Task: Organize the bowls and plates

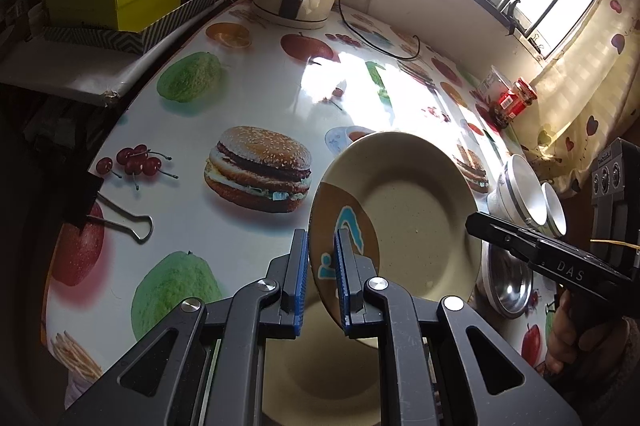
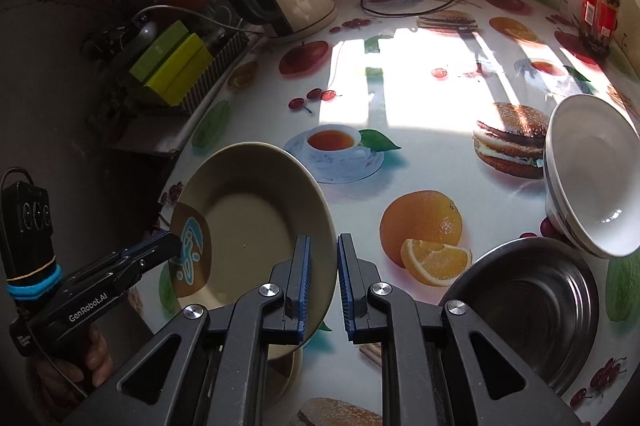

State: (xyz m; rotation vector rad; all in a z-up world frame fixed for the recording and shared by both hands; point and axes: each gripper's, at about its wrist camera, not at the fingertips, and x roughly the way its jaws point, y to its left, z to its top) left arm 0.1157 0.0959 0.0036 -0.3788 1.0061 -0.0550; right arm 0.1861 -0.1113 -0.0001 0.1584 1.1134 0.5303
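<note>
Right wrist view: one beige plate (image 2: 256, 222) held aloft, both grippers (image 2: 323, 282) (image 1: 322, 274) clamped on opposite rims. One steel bowl (image 2: 532, 302) and two white bowls (image 2: 596, 182) sit near the table's (image 2: 420, 98) right edge.

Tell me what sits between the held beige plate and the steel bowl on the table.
Nothing visible. The beige plate, gripped by the left gripper and right gripper at opposite rims, hangs above bare tablecloth; the steel bowl lies beside it.

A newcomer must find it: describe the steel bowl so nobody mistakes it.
Start at the table with the fruit-and-burger cloth. At its near right, beside the printed orange, sits the steel bowl. It is grey bare metal, upright and empty, unlike the tilted white bowls just behind or the beige plate.
</note>
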